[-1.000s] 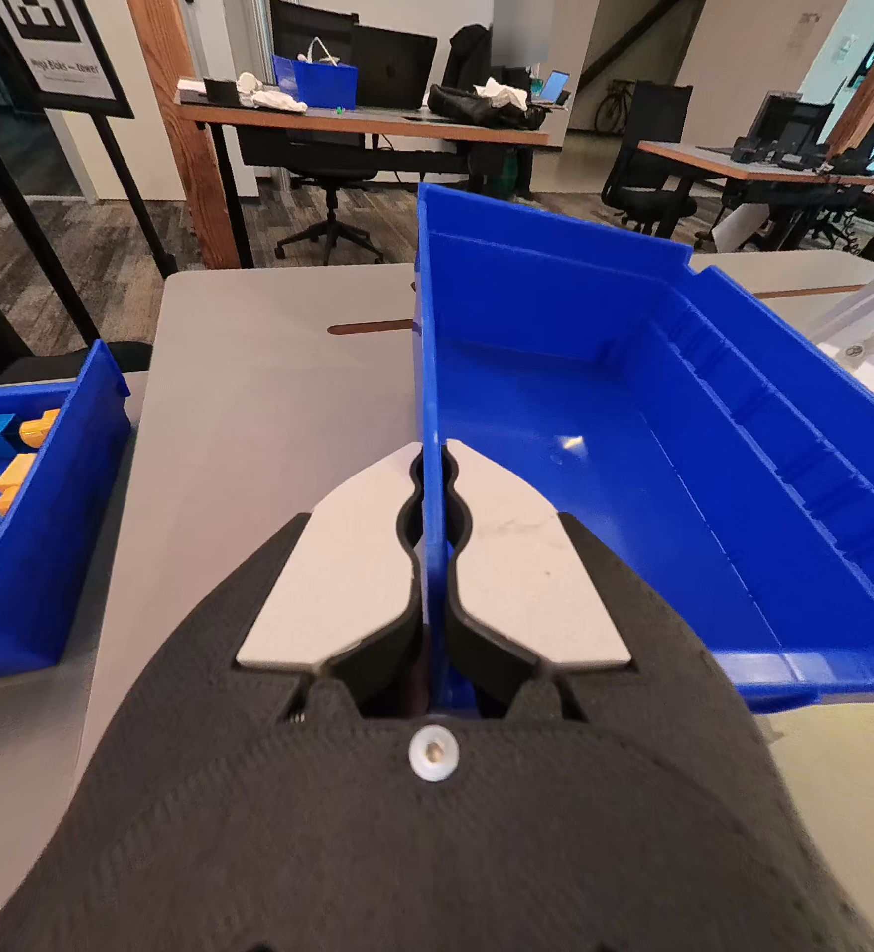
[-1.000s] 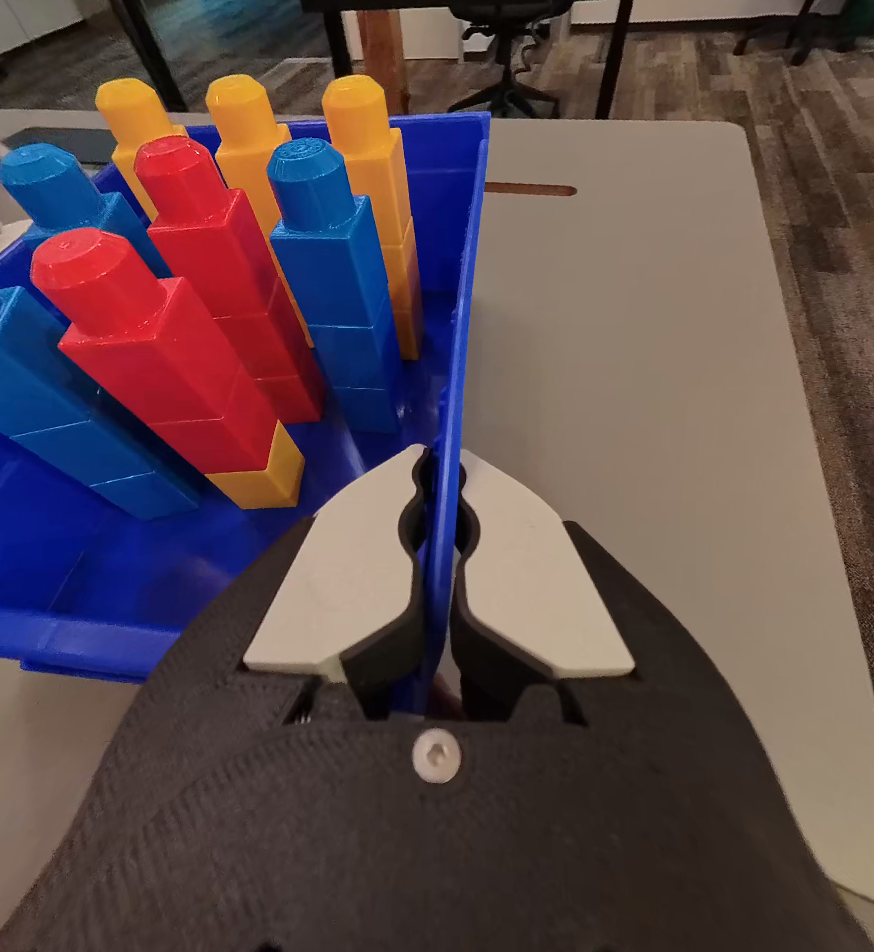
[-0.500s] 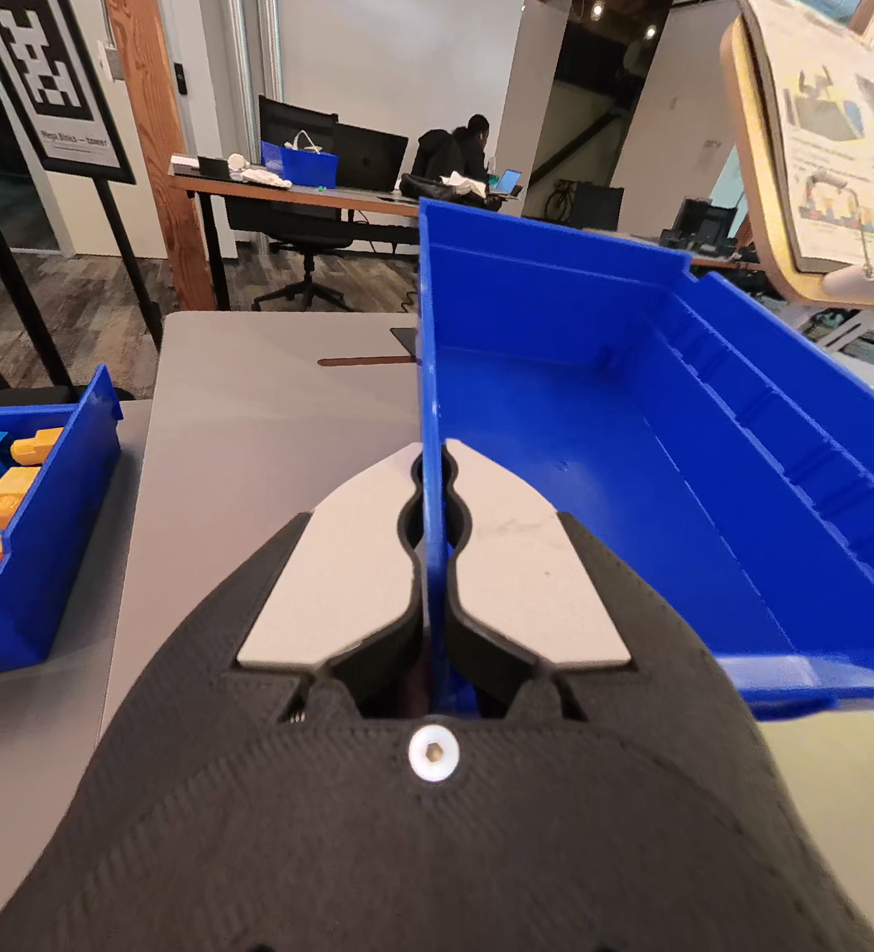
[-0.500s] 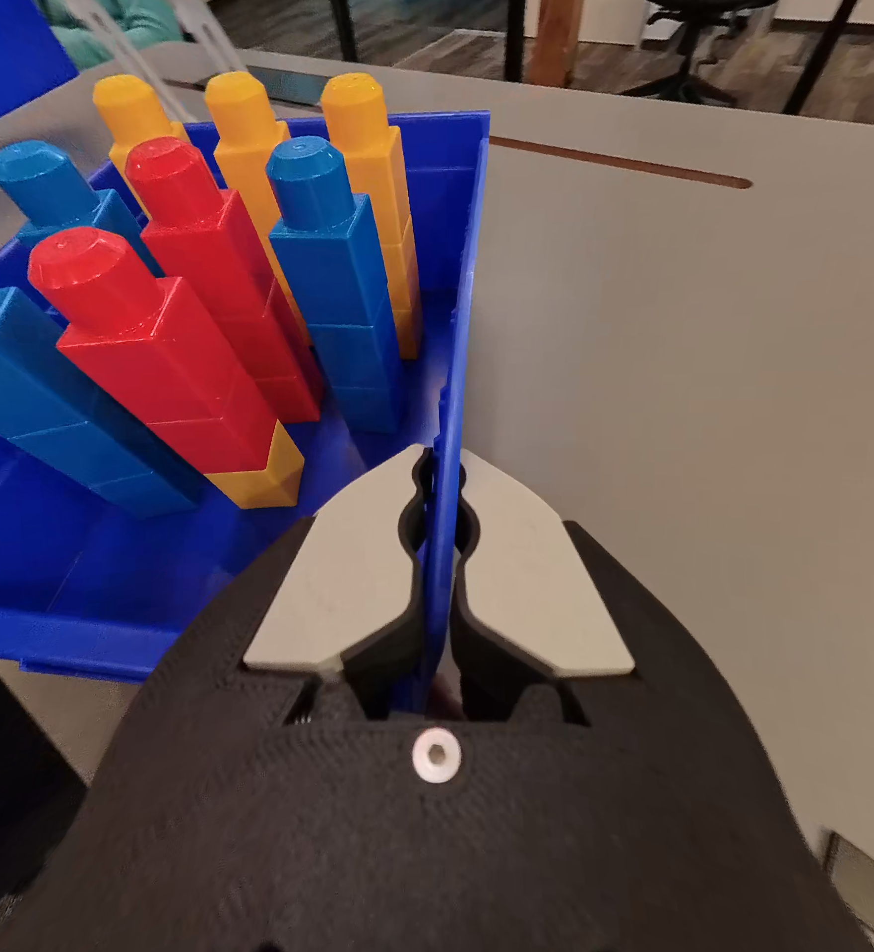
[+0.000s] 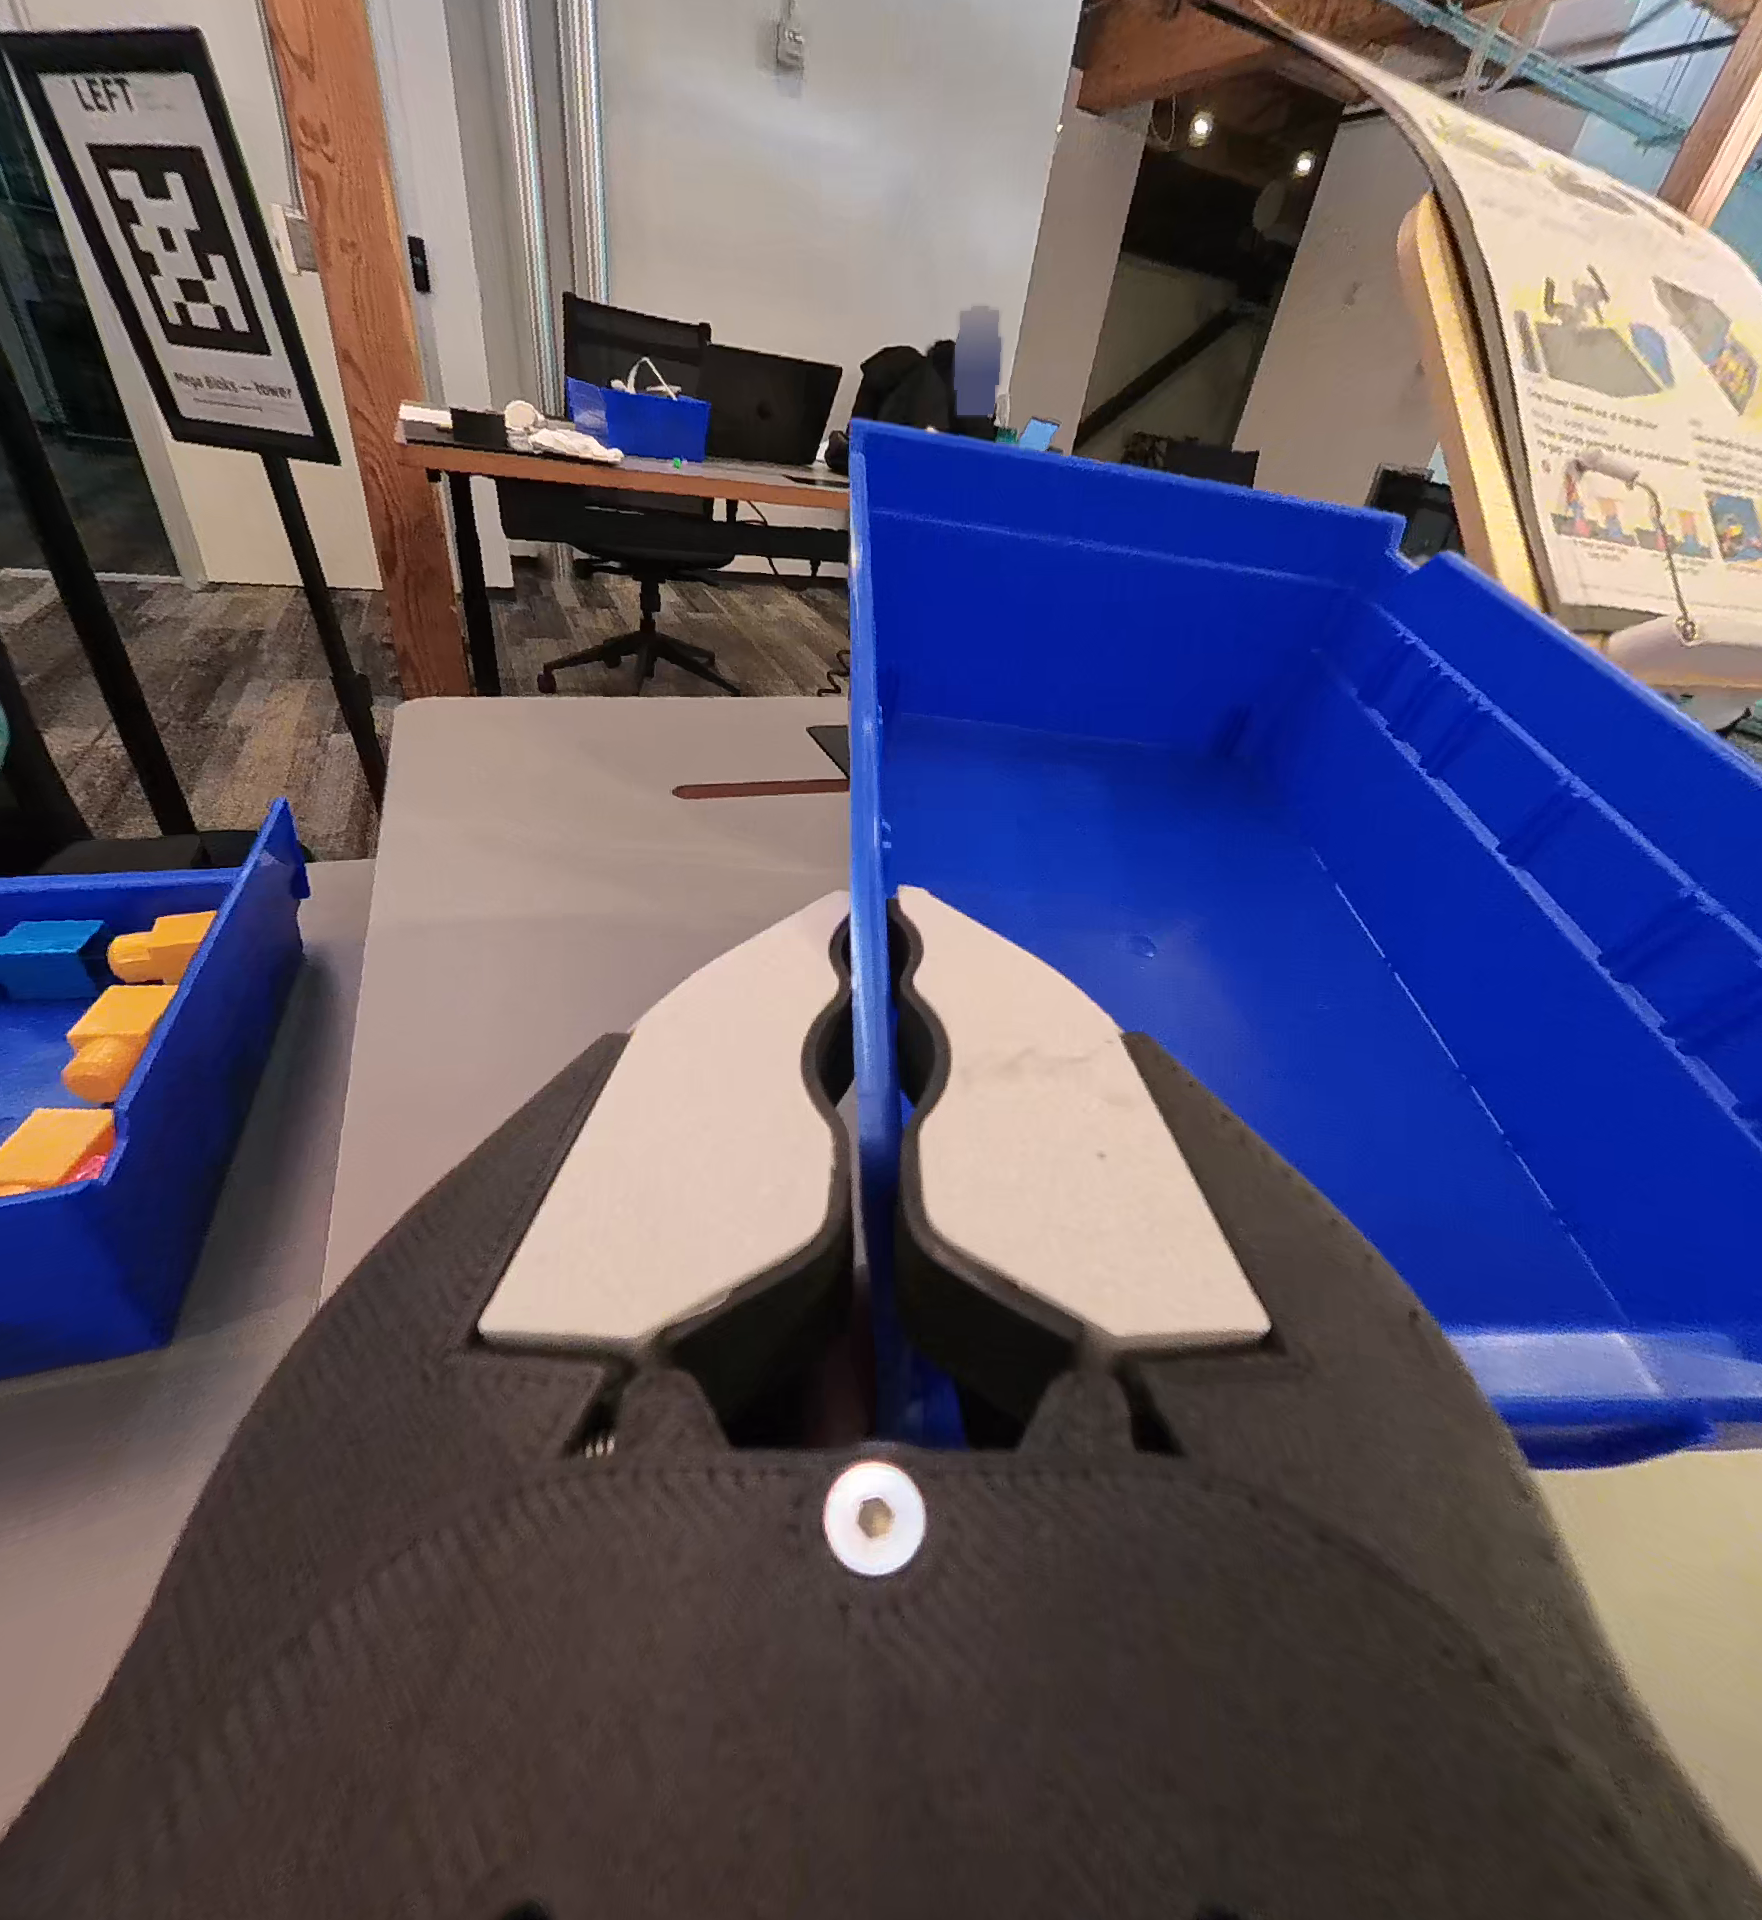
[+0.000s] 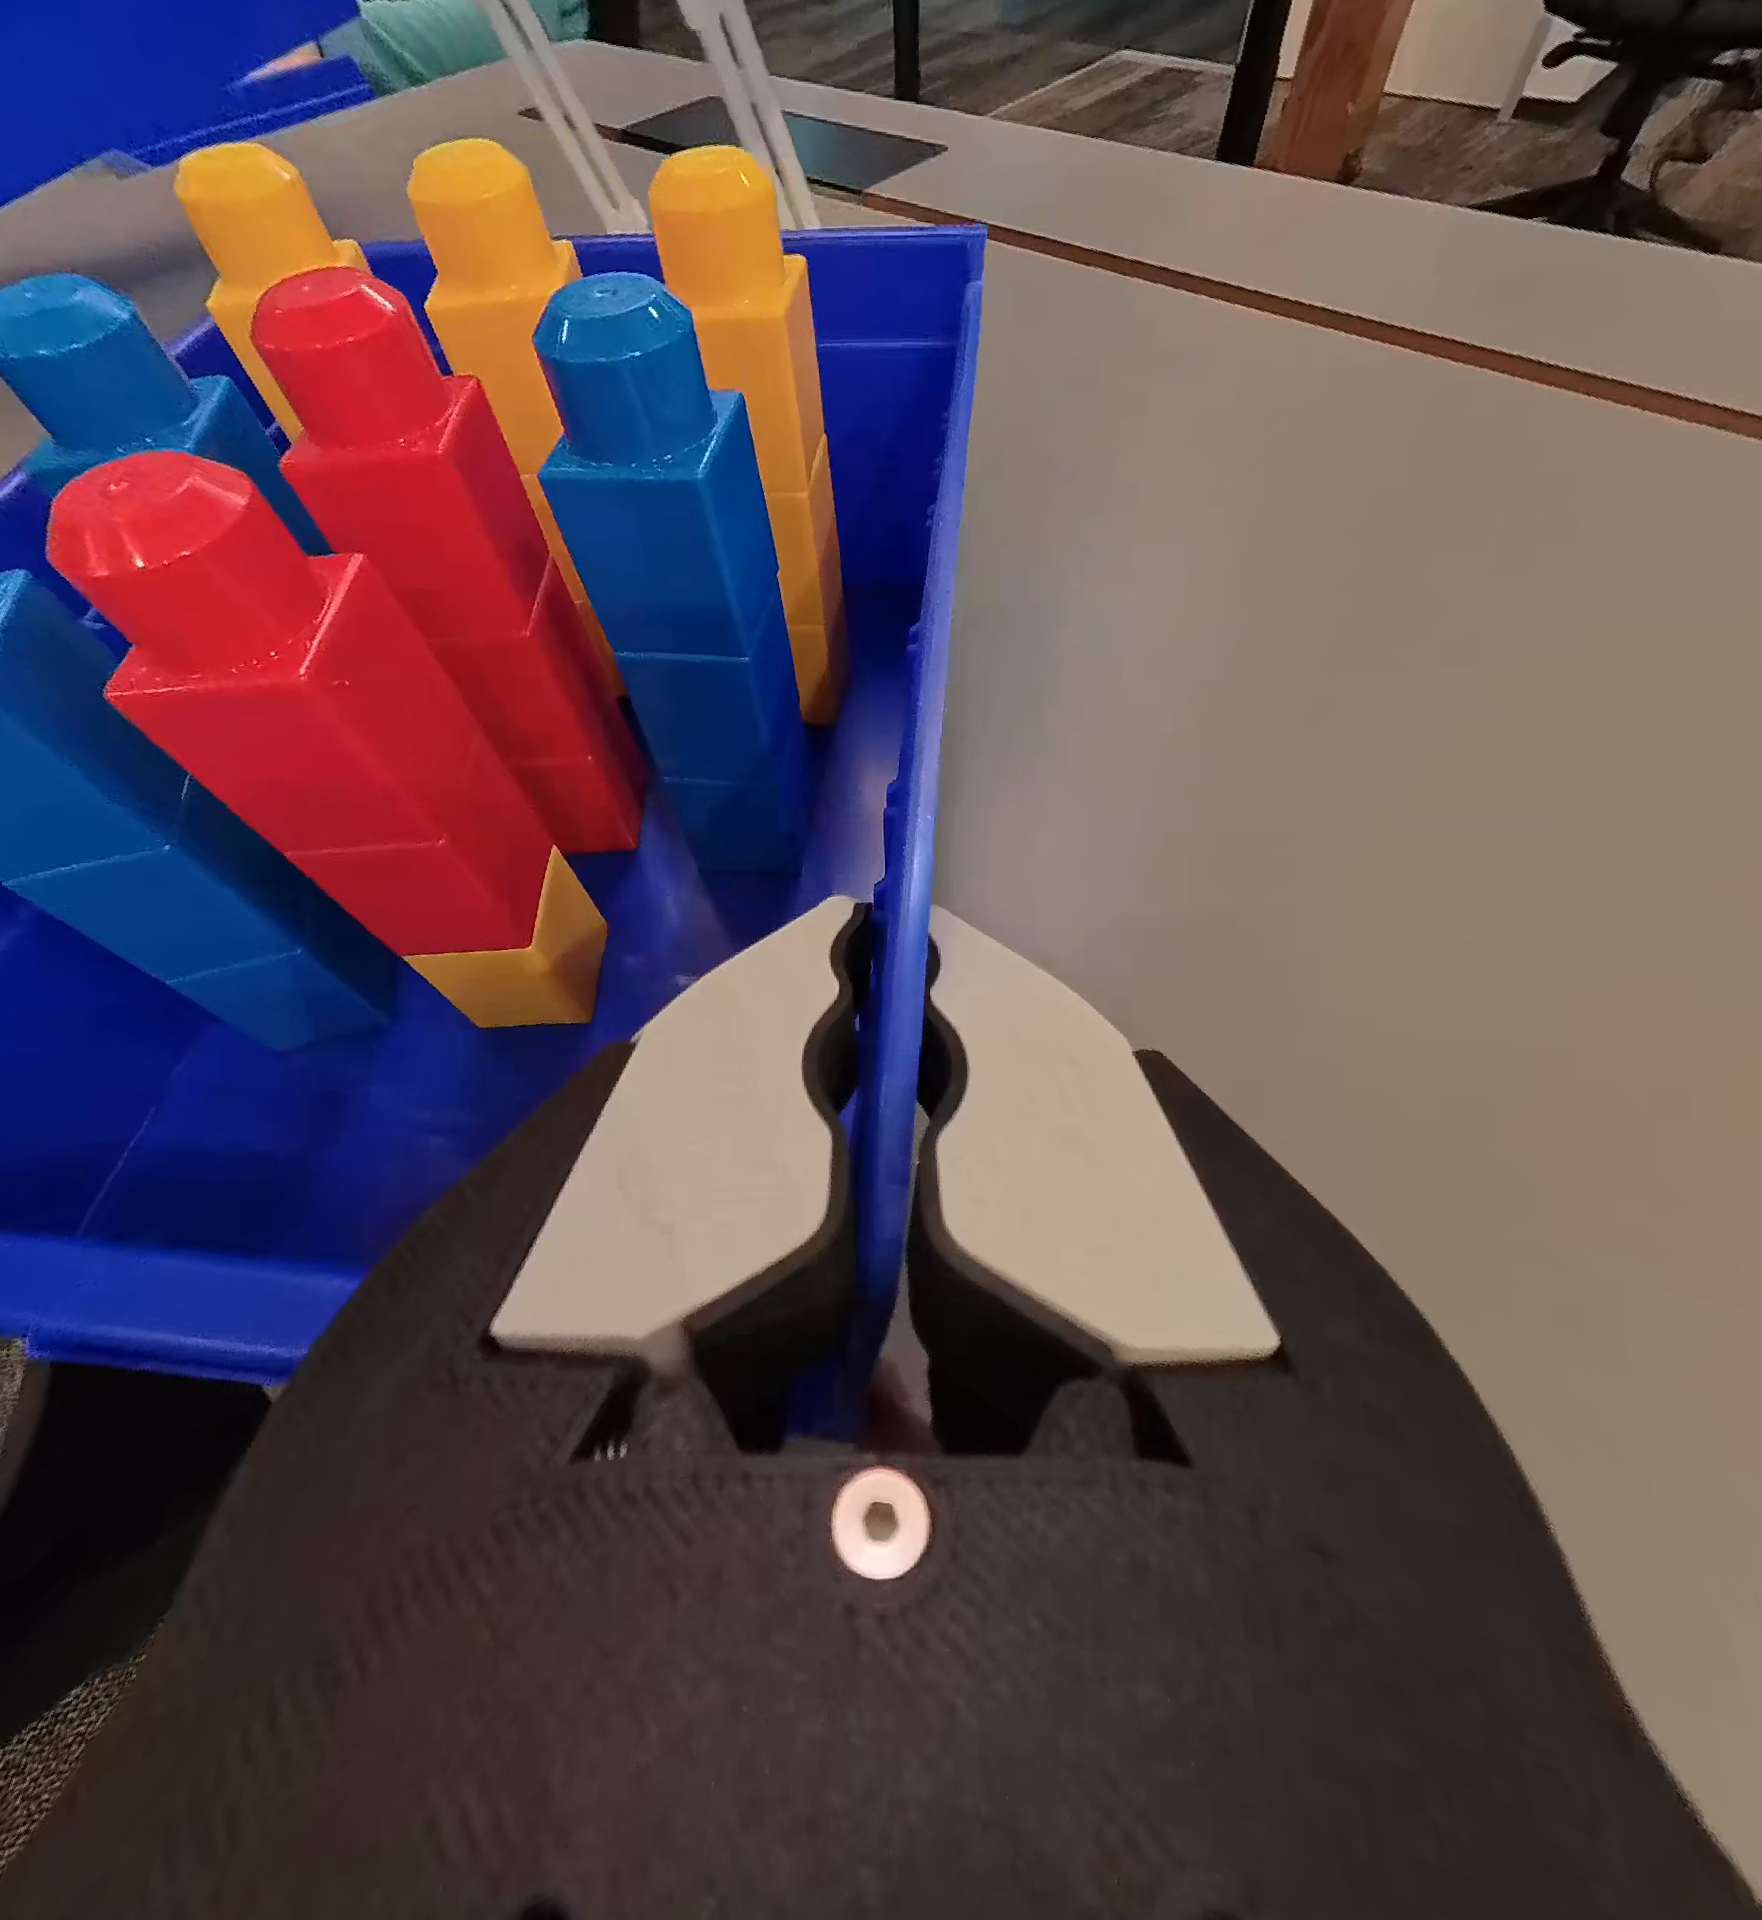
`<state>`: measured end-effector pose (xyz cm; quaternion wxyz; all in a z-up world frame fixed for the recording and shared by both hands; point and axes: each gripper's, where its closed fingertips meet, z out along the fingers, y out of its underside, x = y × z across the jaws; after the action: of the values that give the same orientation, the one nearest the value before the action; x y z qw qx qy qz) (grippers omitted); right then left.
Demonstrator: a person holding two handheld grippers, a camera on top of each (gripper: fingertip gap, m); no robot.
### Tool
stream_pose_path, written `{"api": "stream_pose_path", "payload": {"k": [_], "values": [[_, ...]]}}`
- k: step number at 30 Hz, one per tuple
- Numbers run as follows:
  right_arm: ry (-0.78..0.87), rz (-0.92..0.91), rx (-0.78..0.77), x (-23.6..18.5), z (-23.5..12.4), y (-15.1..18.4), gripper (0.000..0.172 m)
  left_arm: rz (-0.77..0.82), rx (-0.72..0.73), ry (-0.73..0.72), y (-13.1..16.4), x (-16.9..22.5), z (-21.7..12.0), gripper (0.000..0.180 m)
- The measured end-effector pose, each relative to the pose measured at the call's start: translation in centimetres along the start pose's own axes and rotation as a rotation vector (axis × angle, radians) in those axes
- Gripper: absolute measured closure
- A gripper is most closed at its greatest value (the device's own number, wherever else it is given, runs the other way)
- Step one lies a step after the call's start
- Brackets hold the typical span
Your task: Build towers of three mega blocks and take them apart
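left gripper (image 5: 872,935) pinches an empty bin (image 5: 1220,935); right gripper (image 6: 892,935) pinches the tower-filled bin (image 6: 944,436)

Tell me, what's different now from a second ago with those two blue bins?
Both bins are being carried. The left gripper has tipped its empty bin up, so more of the room shows behind it. The right gripper has swung its bin of towers round over the table. Unchanged: each gripper stays clamped on its bin's side wall, and the towers stand as before.
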<state>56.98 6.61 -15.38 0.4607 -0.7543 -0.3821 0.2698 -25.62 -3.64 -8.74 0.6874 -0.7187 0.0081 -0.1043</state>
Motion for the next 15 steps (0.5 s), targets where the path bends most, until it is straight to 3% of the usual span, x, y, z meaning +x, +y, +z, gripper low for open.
{"api": "stream_pose_path", "payload": {"k": [15], "values": [[-0.043, -0.036, -0.009, -6.1, 4.8, -1.9, 0.166, 0.001, 0.044, -0.034, -1.9, -0.8, -2.2, 0.179]]}}
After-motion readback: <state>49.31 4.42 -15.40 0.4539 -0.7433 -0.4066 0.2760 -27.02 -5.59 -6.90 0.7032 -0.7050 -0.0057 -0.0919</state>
